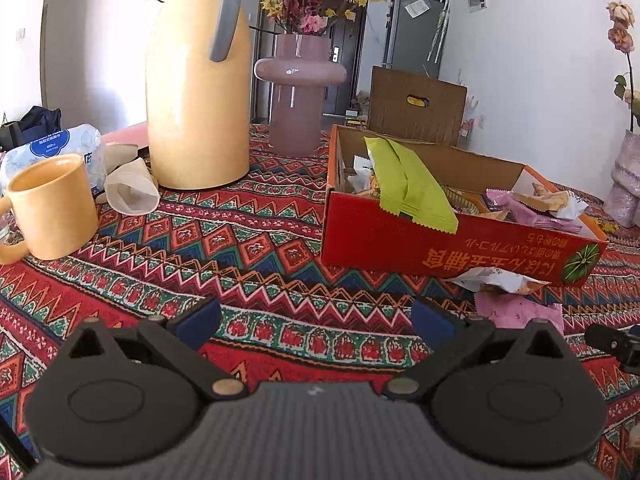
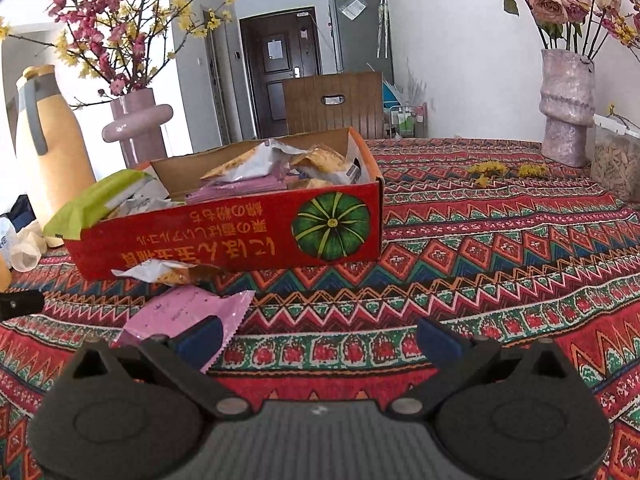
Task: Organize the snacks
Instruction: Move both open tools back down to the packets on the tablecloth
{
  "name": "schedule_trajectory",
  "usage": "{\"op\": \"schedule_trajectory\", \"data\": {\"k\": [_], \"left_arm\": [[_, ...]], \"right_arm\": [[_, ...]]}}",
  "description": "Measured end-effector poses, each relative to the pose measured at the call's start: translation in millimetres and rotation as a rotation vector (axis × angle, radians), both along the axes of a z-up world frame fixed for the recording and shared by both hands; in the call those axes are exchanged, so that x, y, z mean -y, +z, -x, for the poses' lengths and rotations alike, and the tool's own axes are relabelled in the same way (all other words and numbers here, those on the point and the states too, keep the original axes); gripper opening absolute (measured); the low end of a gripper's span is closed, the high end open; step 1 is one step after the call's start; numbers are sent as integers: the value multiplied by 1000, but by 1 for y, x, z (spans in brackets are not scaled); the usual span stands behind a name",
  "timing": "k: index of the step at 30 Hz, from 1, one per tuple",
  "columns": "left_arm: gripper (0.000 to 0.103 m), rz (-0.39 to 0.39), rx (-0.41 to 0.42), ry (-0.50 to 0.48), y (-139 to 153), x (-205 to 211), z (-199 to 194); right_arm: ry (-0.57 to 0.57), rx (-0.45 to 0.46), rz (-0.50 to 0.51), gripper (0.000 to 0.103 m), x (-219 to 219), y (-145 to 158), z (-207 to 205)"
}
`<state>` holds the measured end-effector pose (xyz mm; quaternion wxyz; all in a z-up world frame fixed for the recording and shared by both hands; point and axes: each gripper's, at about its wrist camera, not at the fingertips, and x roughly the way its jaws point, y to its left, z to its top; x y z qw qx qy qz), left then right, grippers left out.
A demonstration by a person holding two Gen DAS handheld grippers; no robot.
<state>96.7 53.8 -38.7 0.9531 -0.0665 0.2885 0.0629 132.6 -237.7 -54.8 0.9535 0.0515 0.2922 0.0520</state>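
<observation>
Snack box (image 2: 240,236) shows its pumpkin print fully rightward; mug (image 1: 52,204) only leftward; both tongs (image 1: 316,320) (image 2: 320,336) apart.

The red box (image 2: 240,236) bears yellow Japanese print on its front wall, upside down in both views and too distorted to read surely, beside a green pumpkin picture (image 2: 331,226). The blue label on the tissue pack (image 1: 52,146) near the desk's left edge is too small to read.
</observation>
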Motion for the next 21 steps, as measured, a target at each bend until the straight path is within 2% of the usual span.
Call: {"op": "schedule_trajectory", "data": {"k": [12, 15, 21], "left_arm": [[103, 40, -4, -1, 0, -6, 2], [103, 49, -10, -3, -1, -7, 1], [103, 58, -20, -1, -2, -9, 0]], "right_arm": [[-24, 26, 27, 103, -7, 8, 5], [12, 14, 2, 103, -15, 14, 8], [105, -21, 31, 103, -48, 16, -3]]}}
